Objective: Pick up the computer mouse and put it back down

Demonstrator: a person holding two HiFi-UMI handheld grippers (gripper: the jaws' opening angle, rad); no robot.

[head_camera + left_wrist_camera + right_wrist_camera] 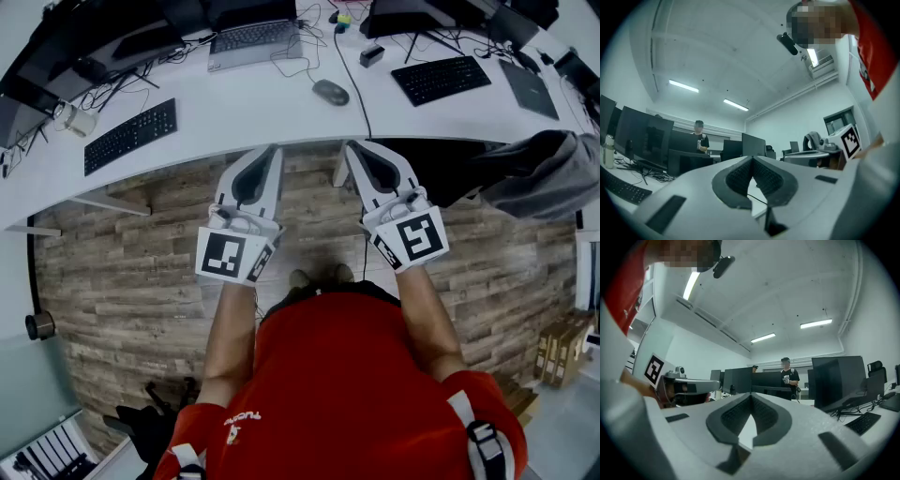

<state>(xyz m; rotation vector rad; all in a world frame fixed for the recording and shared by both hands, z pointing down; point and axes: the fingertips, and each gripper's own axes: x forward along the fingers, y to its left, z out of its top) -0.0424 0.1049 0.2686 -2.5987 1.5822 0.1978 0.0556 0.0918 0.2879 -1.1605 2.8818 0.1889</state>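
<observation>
I hold my left tool (270, 155) and right tool (354, 150) just short of the mouse (330, 92) on the counter (262, 114), both pinched together and empty, ready to reach.

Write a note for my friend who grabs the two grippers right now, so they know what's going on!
Left gripper: fingers shut, empty, just short of the desk edge.
Right gripper: fingers shut, empty, beside it.
Computer mouse: lying on the white desk, ahead of both grippers, nearer the right one. Neither touches it.
Done: nothing that shows; no grip yet.
Left: open a gripper, probably the right, reach forward, close on the mouse, lift it, put it back down.
</observation>
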